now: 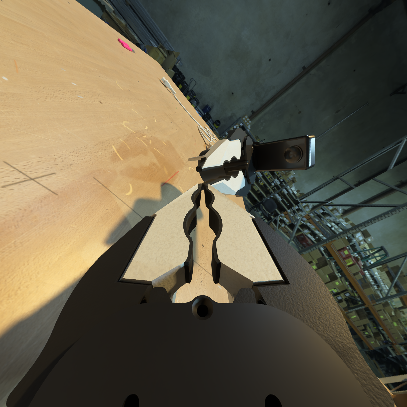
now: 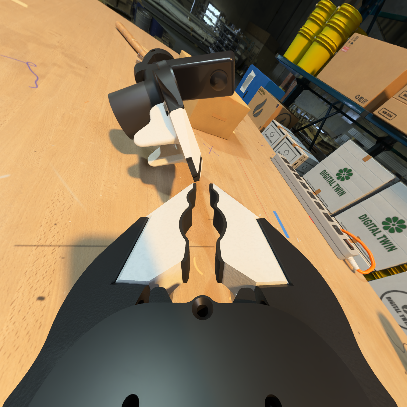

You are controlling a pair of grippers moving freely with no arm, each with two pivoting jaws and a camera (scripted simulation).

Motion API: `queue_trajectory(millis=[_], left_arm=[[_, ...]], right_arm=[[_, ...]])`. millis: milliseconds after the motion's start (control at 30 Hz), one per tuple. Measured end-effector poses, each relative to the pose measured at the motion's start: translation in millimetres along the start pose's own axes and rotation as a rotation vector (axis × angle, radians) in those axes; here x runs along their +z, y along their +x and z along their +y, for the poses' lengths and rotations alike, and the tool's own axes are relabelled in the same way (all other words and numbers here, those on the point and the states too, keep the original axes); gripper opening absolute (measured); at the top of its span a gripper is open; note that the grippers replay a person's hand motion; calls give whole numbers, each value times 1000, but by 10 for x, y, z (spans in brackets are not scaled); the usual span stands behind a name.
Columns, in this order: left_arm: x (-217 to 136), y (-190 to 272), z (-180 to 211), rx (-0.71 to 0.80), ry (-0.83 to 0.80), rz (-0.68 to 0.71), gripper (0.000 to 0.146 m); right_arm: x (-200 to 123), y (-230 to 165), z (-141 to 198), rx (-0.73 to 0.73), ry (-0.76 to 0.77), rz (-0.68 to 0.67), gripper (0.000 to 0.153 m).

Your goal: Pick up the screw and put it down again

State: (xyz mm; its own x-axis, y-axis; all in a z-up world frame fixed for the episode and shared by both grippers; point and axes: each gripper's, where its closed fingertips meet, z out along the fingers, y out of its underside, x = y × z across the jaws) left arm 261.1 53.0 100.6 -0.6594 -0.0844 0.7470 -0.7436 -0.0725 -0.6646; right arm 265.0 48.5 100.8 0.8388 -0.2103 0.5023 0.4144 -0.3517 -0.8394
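A slim, pale grey pointed screw (image 1: 195,158) shows only in the left wrist view, right of centre, as a thin sliver jutting left from the fingertip of the right hand-held gripper (image 1: 203,169). Whether it touches that finger or lies on the scratched light-wood table (image 1: 66,132) behind it, I cannot tell. In the right wrist view it is not visible.

The right hand-held gripper (image 2: 202,186) has its white fingers a narrow gap apart, with bare table showing between them and nothing in its grasp. The left hand-held gripper (image 1: 202,186) has its tips drawn together, with nothing visible between them. Seen from the right wrist view, the left hand-held gripper (image 2: 195,174) points down at the table just above the right one's tips.

Farther out, a bright pink small object (image 1: 124,45) lies in the upper left and a white cable (image 1: 182,103) runs along the table edge. A plain brown cardboard box (image 2: 215,119) stands above centre, and a long white power strip (image 2: 312,198) lies along the right edge.
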Motion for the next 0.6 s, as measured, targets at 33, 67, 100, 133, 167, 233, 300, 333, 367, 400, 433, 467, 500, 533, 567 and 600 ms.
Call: queue_trajectory(millis=[33, 67, 100, 133, 167, 233, 300, 333, 367, 400, 433, 467, 500, 533, 567, 600], left_arm=[[3, 4, 5, -7, -2, 6, 2], [6, 2, 11, -14, -6, 6, 2], [7, 1, 13, -18, -7, 7, 2], [6, 3, 12, -26, -6, 11, 2], [4, 10, 9, -36, -3, 21, 2], [1, 41, -3, -60, 7, 55, 2], [-9, 103, -30, -77, 25, 110, 2], [-19, 150, -51, -80, 38, 146, 2], [-32, 200, -73, -81, 51, 182, 3], [-45, 246, -93, -79, 63, 216, 4], [-52, 278, -107, -71, 71, 236, 5], [-55, 300, -111, -57, 73, 243, 6], [-55, 320, -112, -41, 72, 247, 6], [-55, 339, -114, -31, 72, 255, 7], [-55, 357, -114, -28, 74, 266, 7], [-56, 370, -113, -28, 74, 276, 8]], right_arm=[[6, -11, 0, -13, -4, -3, 11], [12, -13, 0, -29, -9, 1, 11], [17, -13, 0, -45, -12, 7, 10], [20, -13, -1, -54, -15, 12, 8], [20, -11, -8, -58, -11, 16, 7], [10, -8, -38, -58, 9, 20, 6], [-13, 3, -95, -32, 46, 21, 6], [-31, 20, -131, -4, 71, 22, 6], [-54, 40, -166, 24, 95, 25, 6], [-78, 53, -204, 52, 122, 21, 6], [-102, 59, -245, 86, 151, 10, 6], [-123, 68, -281, 119, 177, 2, 6], [-137, 75, -306, 143, 196, -1, 6], [-146, 79, -322, 156, 207, -5, 7], [-152, 80, -334, 163, 214, -8, 10], [-156, 76, -345, 169, 221, -13, 13]])
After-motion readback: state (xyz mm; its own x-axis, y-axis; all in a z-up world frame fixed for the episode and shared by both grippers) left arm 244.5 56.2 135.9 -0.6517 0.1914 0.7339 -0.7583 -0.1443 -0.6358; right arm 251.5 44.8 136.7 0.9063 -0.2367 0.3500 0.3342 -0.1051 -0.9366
